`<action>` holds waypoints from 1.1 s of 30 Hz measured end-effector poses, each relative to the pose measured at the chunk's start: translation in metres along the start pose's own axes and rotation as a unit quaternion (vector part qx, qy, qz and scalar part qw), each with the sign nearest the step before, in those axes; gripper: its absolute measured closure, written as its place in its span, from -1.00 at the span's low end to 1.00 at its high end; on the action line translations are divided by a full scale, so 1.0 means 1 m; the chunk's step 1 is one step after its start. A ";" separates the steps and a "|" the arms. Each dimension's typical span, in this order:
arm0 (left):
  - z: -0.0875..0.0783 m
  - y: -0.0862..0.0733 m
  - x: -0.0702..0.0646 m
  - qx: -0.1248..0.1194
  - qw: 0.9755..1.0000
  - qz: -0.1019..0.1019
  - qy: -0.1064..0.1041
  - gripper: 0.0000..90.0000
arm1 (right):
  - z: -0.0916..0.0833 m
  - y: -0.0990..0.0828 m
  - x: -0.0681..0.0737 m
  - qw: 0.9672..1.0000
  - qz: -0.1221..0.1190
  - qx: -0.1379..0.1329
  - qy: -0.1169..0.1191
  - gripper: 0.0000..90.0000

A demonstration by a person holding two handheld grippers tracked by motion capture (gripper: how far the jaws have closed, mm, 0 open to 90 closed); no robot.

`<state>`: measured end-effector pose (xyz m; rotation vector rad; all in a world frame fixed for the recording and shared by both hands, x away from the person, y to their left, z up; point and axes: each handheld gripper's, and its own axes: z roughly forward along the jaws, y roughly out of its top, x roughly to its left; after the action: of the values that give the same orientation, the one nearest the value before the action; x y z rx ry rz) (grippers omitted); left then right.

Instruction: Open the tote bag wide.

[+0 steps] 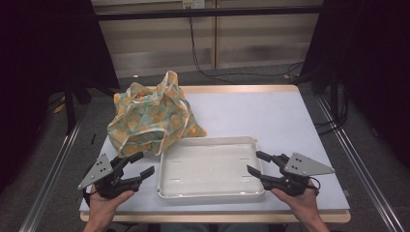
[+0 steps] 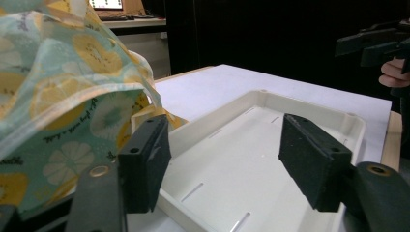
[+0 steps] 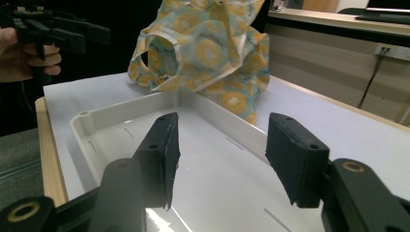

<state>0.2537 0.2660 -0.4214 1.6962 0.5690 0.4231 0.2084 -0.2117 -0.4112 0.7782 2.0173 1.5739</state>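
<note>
Field notes, at the table, a claw in each hand

I am holding my left claw at the near left corner of the table, its jaws pointing toward the tray and the bag. The jaws are standing apart with nothing between them; no pad is touching anything. In the left gripper view the tray's near corner is lying between and beyond the two black jaws, and the bag is crowding in at the left, just past the left jaw.

I am holding my right claw at the tray's right end, its tips hovering over or just beside the right rim; I cannot tell whether they are touching it. Its jaws are also standing apart, gripping nothing. In the right gripper view the tray is stretching away beneath the jaws and looking bare inside.

The tray is white, shallow and rectangular, sitting flat on the near middle of the table, between my two claws. The bag is a soft cloth one, pale green with yellow flowers, slumping upright at the far left, its handles drooping. Its lower edge is lying against or just beside the tray's far left corner. Something orange is peeking out at its top, too small to name.

Across the tray, each gripper view is catching the other claw: my right one and my left one
</note>
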 end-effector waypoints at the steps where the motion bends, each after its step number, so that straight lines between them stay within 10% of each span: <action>1: 0.000 0.001 0.002 0.002 1.000 0.000 0.002 -0.21 | 0.004 0.001 0.000 1.000 0.000 0.003 0.006 0.01; 18: 0.012 0.021 0.032 0.013 1.000 -0.004 0.022 -0.23 | 0.065 0.025 -0.020 0.999 0.001 -0.004 0.052 -0.12; 33: 0.029 0.030 0.062 0.015 0.999 -0.019 0.040 -0.32 | 0.134 0.049 -0.038 0.999 -0.005 0.007 0.039 -0.12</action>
<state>0.3247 0.2744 -0.3992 1.7003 0.6678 0.4595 0.3327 -0.1337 -0.3945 0.7205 2.0854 1.6084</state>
